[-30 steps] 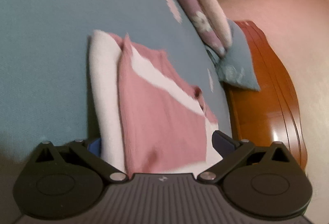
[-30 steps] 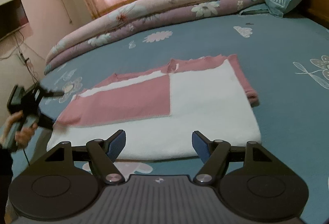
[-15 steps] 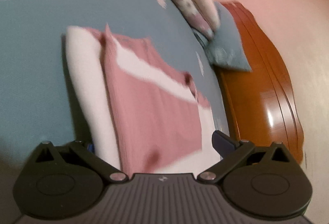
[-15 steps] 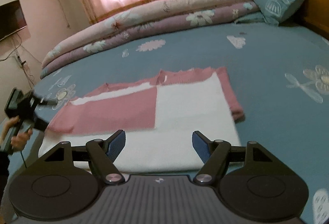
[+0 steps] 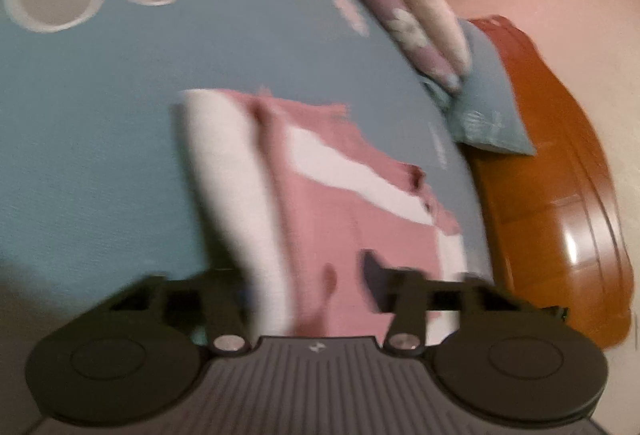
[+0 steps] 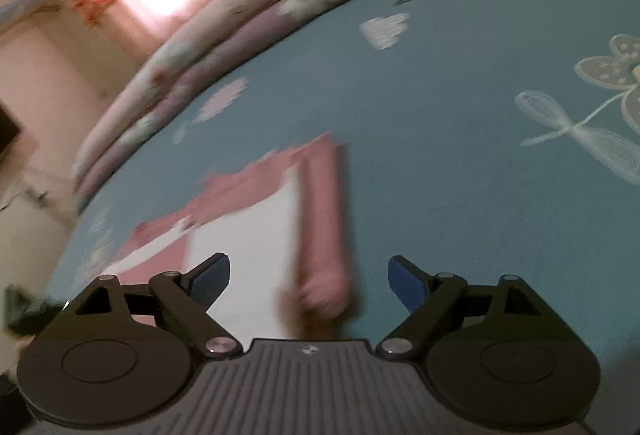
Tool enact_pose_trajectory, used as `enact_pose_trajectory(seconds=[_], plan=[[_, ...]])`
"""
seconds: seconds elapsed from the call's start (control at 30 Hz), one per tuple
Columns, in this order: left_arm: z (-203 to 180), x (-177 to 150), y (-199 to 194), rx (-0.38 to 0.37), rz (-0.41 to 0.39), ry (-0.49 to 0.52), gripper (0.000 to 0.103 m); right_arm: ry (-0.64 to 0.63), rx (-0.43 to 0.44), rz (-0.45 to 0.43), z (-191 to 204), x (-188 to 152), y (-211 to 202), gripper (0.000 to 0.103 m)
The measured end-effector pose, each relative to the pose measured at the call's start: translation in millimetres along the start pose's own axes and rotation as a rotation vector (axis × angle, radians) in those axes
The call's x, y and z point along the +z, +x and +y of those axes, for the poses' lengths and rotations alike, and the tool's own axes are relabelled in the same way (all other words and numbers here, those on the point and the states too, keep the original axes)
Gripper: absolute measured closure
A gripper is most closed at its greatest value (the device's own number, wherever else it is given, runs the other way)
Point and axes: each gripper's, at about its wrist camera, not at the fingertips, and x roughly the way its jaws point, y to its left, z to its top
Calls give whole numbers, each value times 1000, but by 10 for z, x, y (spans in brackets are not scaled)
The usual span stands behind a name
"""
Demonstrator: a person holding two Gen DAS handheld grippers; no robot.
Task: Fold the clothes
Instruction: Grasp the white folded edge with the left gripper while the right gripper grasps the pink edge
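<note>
Left gripper point(image 5: 306, 281) just closing, pinching the soft pink-and-white sweater point(image 5: 340, 219) – right gripper point(image 6: 308, 277) spreading wide over its rolled pink edge, on a teal bedsheet point(image 6: 460, 155).

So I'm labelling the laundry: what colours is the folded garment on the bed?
Pink and white blocks; the garment shows best in the left wrist view.

One pink-and-white garment point(image 5: 320, 203) lying on one blue bedsheet point(image 5: 100, 123), two grippers, left gripper point(image 5: 308, 287) and right gripper point(image 6: 308, 279), one folded floral quilt point(image 6: 224, 19) far, one blue pillow point(image 5: 484, 115), one wooden headboard point(image 5: 560, 203)
</note>
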Motion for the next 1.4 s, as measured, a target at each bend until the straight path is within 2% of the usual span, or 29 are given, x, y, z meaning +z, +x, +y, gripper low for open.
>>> enact_pose_trajectory(seconds=[0.17,0.37,0.43,0.63,0.9,0.93,1.03,1.07,1.13,1.17,1.27,1.33,1.4], plan=[[-22,24,24,28,9,19,82,39,131,49,-105,206,377,3],[-43,45,38,43,24,22,81,15,193,64,7,404,786,2],[-30,41,37,39,21,15,81,14,205,85,21,413,786,3],[35,40,33,17,21,10,80,-63,333,203,-14,140,531,4],[43,76,51,3,23,-1,80,-27,314,187,49,380,943,6],[49,65,40,-4,21,1,80,-48,304,191,60,351,917,11],[142,44,24,-49,14,-28,79,-77,329,199,-32,224,781,17],[180,46,32,-68,12,-42,79,-78,340,202,-72,196,747,23],[217,69,61,-90,14,-65,78,-58,349,210,-138,206,737,26],[202,81,79,-88,18,-63,77,-45,350,221,-141,232,761,26],[121,92,110,-81,26,-36,63,-59,329,256,-69,275,799,26],[75,91,121,-73,30,-19,61,-80,307,274,-12,279,803,26],[41,95,130,-55,31,-14,62,-90,259,275,18,278,798,38]])
